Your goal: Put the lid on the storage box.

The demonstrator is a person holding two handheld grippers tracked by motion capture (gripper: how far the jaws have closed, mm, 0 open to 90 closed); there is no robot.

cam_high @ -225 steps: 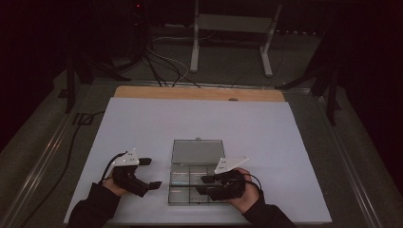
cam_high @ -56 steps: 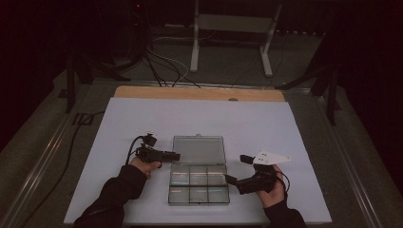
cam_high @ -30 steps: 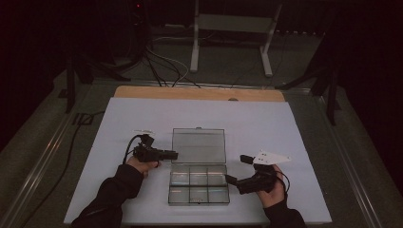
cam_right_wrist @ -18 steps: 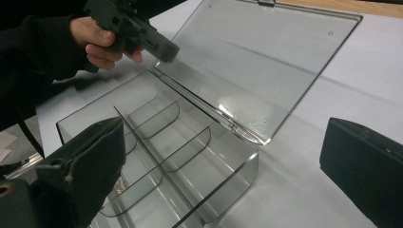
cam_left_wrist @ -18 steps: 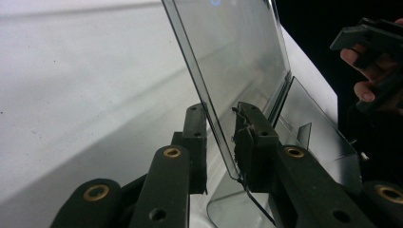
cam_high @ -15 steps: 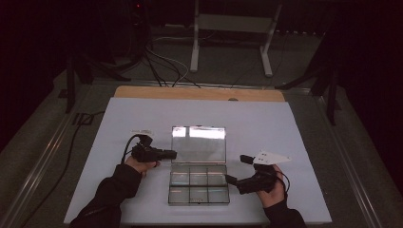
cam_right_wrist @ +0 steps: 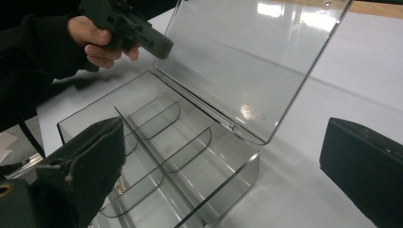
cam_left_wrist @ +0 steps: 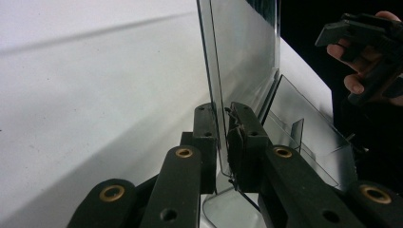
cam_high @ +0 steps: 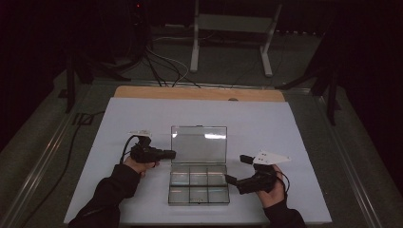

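Note:
A clear plastic compartment box (cam_high: 198, 203) sits on the white sheet near the front, its hinged lid (cam_high: 199, 142) swung up and leaning back. My left gripper (cam_high: 172, 153) comes in from the left at the lid's left edge. In the left gripper view its jaws (cam_left_wrist: 221, 118) have just been closing and now pinch the lid (cam_left_wrist: 242, 52) edge between the pads. My right gripper (cam_high: 234, 169) hovers open beside the box's right wall. In the right gripper view its jaws (cam_right_wrist: 223, 137) stand wide apart over the several bare compartments (cam_right_wrist: 161, 156), touching nothing.
The white sheet (cam_high: 294, 137) covers the table, with a wooden strip (cam_high: 199, 93) along the back edge. Behind the table stand a metal frame (cam_high: 230, 42) and cables (cam_high: 157, 61) on the dark floor. A cable trails from the left gripper.
The lid has tipped further up from lying back, and its reflection has shifted. Both hands have stayed in place.

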